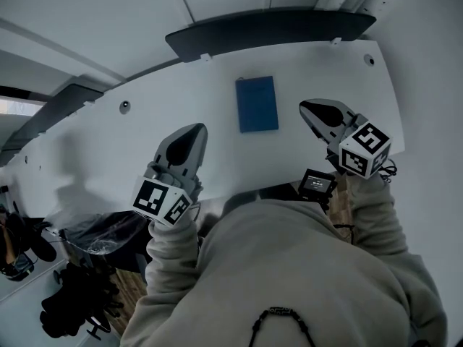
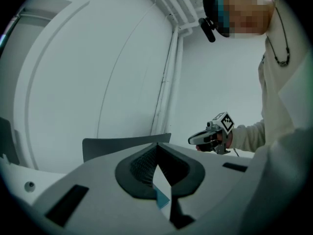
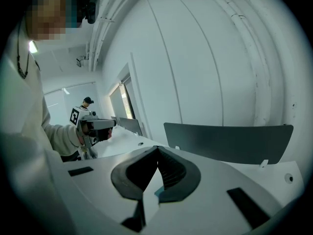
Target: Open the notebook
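Right gripper (image 1: pixel 307 107) and left gripper (image 1: pixel 194 130) hover over the white desk (image 1: pixel 130 132), jaws pressed together, holding nothing. The blue notebook (image 1: pixel 257 104) lies closed between and beyond them. This looks like the approach; next, a tip must catch the cover's free edge. Its spine side cannot be told.

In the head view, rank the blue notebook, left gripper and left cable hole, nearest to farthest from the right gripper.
1. Blue notebook, just left of the right gripper.
2. Left gripper, beyond the notebook.
3. Cable hole, farthest left.
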Demonstrator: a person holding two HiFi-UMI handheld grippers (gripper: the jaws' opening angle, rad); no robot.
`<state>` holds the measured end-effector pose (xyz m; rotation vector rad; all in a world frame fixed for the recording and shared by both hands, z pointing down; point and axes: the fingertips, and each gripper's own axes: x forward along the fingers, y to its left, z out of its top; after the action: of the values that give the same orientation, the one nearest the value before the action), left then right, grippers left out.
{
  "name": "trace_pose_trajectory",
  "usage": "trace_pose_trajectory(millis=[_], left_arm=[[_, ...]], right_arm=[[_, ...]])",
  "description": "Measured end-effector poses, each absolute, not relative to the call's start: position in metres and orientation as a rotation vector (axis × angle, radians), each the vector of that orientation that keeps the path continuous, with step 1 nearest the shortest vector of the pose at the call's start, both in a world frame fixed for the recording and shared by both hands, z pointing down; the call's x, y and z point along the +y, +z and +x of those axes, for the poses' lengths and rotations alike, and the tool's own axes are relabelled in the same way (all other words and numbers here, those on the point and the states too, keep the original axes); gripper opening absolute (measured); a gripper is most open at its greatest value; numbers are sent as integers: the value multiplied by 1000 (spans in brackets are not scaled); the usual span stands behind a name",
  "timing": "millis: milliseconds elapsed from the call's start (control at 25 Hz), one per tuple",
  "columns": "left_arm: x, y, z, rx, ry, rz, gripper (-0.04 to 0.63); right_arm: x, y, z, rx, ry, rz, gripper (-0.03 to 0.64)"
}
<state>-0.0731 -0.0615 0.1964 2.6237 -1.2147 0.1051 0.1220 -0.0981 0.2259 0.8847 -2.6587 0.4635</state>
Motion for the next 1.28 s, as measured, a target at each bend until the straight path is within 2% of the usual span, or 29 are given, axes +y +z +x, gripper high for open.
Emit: trace_pose_trajectory(millis=[1280], left_arm=[[-64, 213, -71, -1221, 153, 2601, -2]], right_arm=[[-95, 256, 124, -2636, 568, 879, 21]])
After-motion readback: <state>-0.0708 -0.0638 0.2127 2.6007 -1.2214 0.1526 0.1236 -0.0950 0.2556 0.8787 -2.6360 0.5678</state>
